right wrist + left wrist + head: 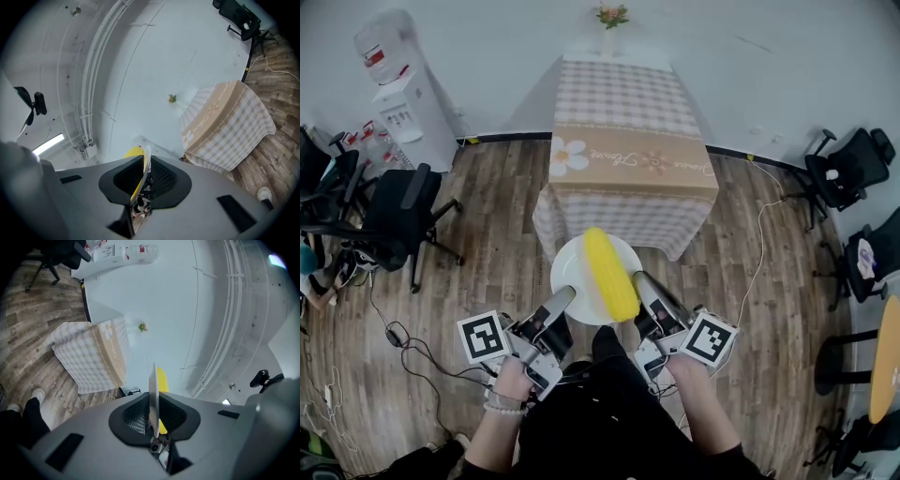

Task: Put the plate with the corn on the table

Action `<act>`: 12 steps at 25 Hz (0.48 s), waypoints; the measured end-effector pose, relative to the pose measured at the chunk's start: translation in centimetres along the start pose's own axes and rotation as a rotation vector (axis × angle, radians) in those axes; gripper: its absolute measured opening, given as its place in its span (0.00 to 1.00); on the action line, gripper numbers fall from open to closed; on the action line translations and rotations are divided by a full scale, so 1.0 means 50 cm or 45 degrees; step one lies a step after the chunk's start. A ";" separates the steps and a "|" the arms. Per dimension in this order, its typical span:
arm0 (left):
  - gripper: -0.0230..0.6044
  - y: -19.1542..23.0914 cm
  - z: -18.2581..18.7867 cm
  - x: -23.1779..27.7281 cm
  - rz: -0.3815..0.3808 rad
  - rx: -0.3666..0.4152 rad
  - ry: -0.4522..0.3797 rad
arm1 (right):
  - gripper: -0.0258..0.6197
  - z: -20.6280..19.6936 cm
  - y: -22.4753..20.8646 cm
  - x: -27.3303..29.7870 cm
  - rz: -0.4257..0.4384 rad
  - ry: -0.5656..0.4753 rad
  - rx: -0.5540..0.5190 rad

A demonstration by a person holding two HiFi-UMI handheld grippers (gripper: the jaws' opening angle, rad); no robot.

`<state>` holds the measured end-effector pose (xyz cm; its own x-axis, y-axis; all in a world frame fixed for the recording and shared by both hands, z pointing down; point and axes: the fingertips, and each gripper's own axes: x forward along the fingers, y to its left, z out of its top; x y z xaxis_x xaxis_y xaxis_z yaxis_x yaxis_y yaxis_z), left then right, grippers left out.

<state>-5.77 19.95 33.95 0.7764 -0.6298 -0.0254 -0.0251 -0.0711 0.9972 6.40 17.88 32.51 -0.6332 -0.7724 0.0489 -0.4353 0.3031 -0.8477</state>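
Plate [574,270] hangs over the wood floor [487,206], table [623,103] well apart at 12 o'clock. Left gripper [563,299] pinches the rim at 7, right gripper [641,282] at 5 (probably so it sits level). Plate is thin, round and smooth; the corn [610,272] is yellow and bumpy; the table's cloth [619,202] is checked.

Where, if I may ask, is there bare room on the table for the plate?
The checked table top is bare from the beige flower-print band at its near edge back to the flowers by the wall; only that far end is taken. Chairs crowd the floor on both sides.
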 end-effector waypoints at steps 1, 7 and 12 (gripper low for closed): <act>0.11 0.000 0.002 0.002 -0.002 0.000 -0.001 | 0.16 0.002 0.000 0.002 0.000 0.001 -0.005; 0.11 0.007 0.022 0.025 -0.002 0.006 -0.006 | 0.16 0.019 -0.017 0.023 -0.008 0.015 -0.012; 0.11 0.012 0.050 0.056 0.009 0.007 -0.023 | 0.16 0.047 -0.034 0.055 -0.004 0.033 -0.007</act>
<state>-5.17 16.20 34.29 0.7648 -0.6440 -0.0193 -0.0342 -0.0704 0.9969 6.89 13.92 32.87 -0.6478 -0.7590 0.0654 -0.4409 0.3035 -0.8447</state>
